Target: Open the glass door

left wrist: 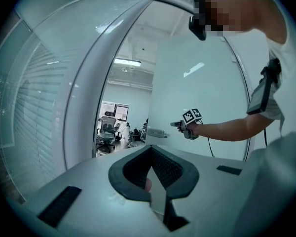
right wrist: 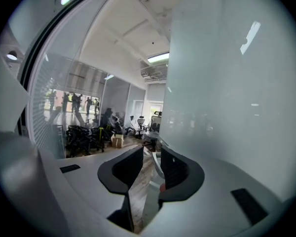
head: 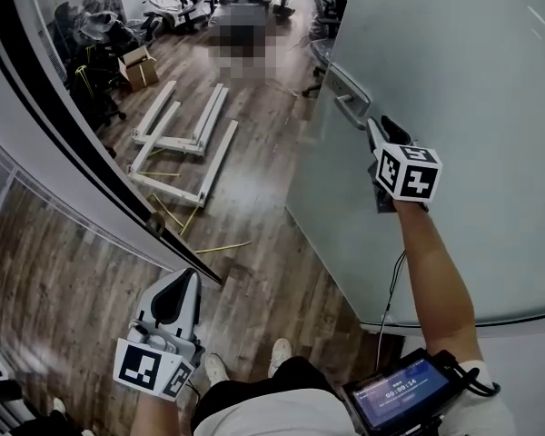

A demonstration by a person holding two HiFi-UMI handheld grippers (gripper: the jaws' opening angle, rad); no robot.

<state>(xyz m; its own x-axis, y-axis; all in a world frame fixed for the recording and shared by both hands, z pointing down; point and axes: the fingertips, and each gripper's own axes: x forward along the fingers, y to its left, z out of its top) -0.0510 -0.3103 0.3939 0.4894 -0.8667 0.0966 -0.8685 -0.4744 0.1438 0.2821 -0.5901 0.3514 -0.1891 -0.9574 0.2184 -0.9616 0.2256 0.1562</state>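
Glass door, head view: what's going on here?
A person with a two-jaw gripper in each hand is working on the frosted glass door, which stands ajar. The right gripper is held up at the door's silver metal handle. Its jaws are apart, and the handle shows just ahead between them, not yet gripped. The left gripper hangs low by the person's side, jaws together and empty.
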